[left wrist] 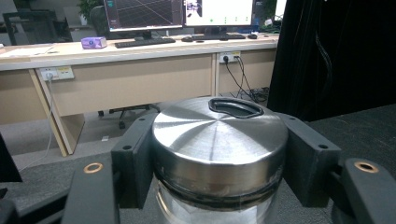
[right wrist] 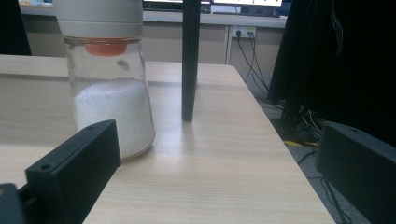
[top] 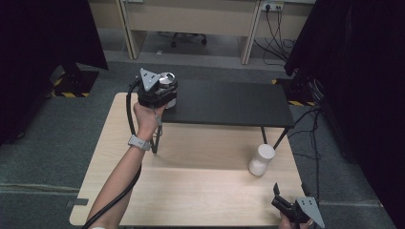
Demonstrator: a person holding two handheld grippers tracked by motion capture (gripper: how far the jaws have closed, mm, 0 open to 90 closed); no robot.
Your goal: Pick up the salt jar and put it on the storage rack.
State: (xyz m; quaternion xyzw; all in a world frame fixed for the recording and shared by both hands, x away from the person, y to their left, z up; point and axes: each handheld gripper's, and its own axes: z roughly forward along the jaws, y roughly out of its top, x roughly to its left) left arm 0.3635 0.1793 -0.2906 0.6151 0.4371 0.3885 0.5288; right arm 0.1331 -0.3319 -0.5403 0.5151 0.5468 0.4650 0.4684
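Observation:
A glass jar with a brushed steel lid stands at the left end of a black raised shelf. My left gripper is shut on that jar just under the lid, one jaw on each side; from above, the left gripper sits at the shelf's left corner. A second jar with a white cap and white granules stands on the wooden table. My right gripper rests near the table's front right corner, open and holding nothing, a short way from this jar.
The shelf's black leg stands just behind and to the right of the white-capped jar. The wooden table has free surface in front. Desks, cables and dark curtains surround the table; its right edge is close.

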